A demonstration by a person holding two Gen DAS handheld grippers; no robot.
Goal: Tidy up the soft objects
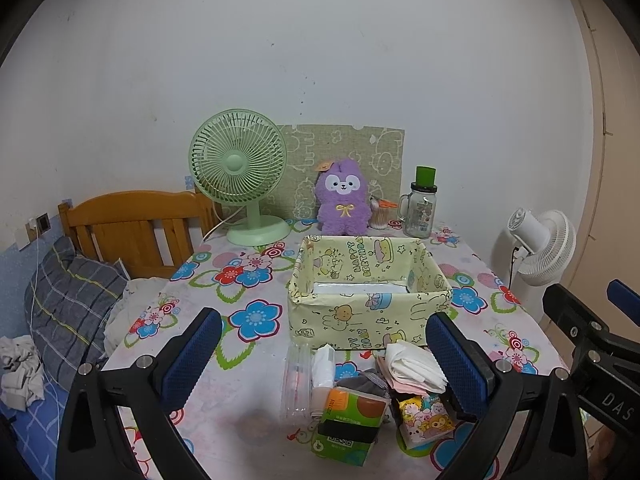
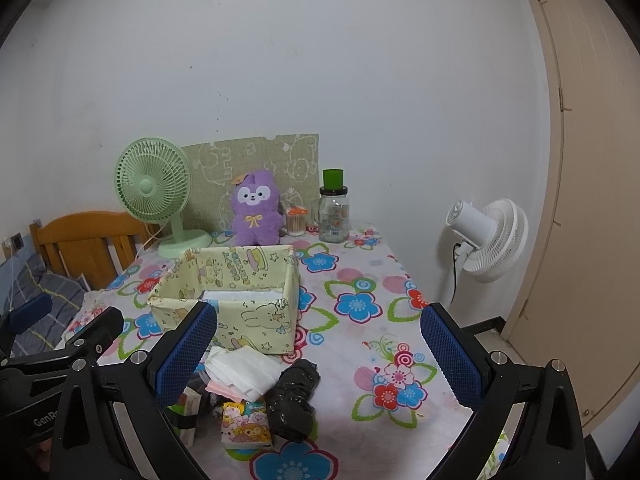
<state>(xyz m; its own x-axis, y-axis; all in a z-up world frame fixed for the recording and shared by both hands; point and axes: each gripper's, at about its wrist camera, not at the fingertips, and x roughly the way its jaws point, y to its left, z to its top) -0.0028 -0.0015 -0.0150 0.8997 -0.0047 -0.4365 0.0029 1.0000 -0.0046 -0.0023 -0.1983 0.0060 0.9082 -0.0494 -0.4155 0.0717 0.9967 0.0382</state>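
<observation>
A pile of soft things lies at the table's near edge: folded white masks (image 1: 412, 364) (image 2: 244, 368), a green tissue pack (image 1: 352, 420), a cartoon tissue pack (image 1: 424, 420) (image 2: 246, 426), a grey cloth (image 1: 366, 382) and a black crumpled bag (image 2: 294, 396). Behind the pile stands a yellow paper-covered box (image 1: 368, 320) (image 2: 224, 308), open on top, with something white flat inside. A purple plush (image 1: 342, 204) (image 2: 256, 208) sits upright at the back. My left gripper (image 1: 323, 320) hovers open above the pile. My right gripper (image 2: 319, 312) is open too, just right of the pile, holding nothing.
A green desk fan (image 1: 238, 176), a glass mug-jar with a green lid (image 1: 420, 212) and a small swab pot (image 1: 379, 214) line the back wall. A white standing fan (image 2: 492, 240) is off the table's right. A wooden headboard (image 1: 132, 228) and bed lie left.
</observation>
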